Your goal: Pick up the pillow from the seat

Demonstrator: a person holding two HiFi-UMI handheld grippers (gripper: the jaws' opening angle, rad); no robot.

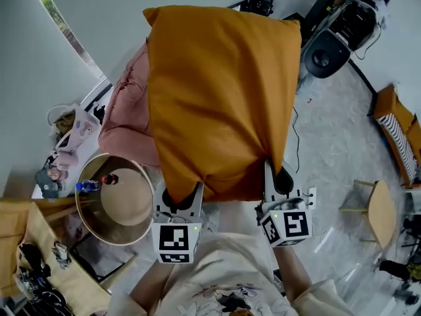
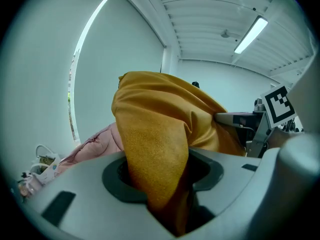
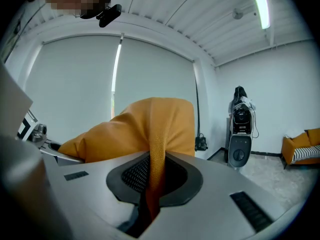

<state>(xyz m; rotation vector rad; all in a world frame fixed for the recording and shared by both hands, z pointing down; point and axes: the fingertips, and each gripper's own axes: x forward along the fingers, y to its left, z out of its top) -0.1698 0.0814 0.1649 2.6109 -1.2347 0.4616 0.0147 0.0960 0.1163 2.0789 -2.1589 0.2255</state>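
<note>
**Q:** Left side: what does the left gripper (image 1: 184, 196) hold?

**A:** Its jaws are clamped on a thick fold of the orange pillow (image 1: 220, 97), at the pillow's seven-o'clock corner. The pillow extends toward twelve o'clock from the jaws. A round table (image 1: 118, 199) lies at nine o'clock of this gripper.

**Q:** And the pink seat (image 1: 128, 120)?

**A:** It shows past the pillow's nine-o'clock edge.

**Q:** Right side?

**A:** The right gripper (image 1: 276, 182) is closed nearly flat on a thin fold at the five-o'clock corner. Here too the pillow lies at twelve o'clock.
</note>
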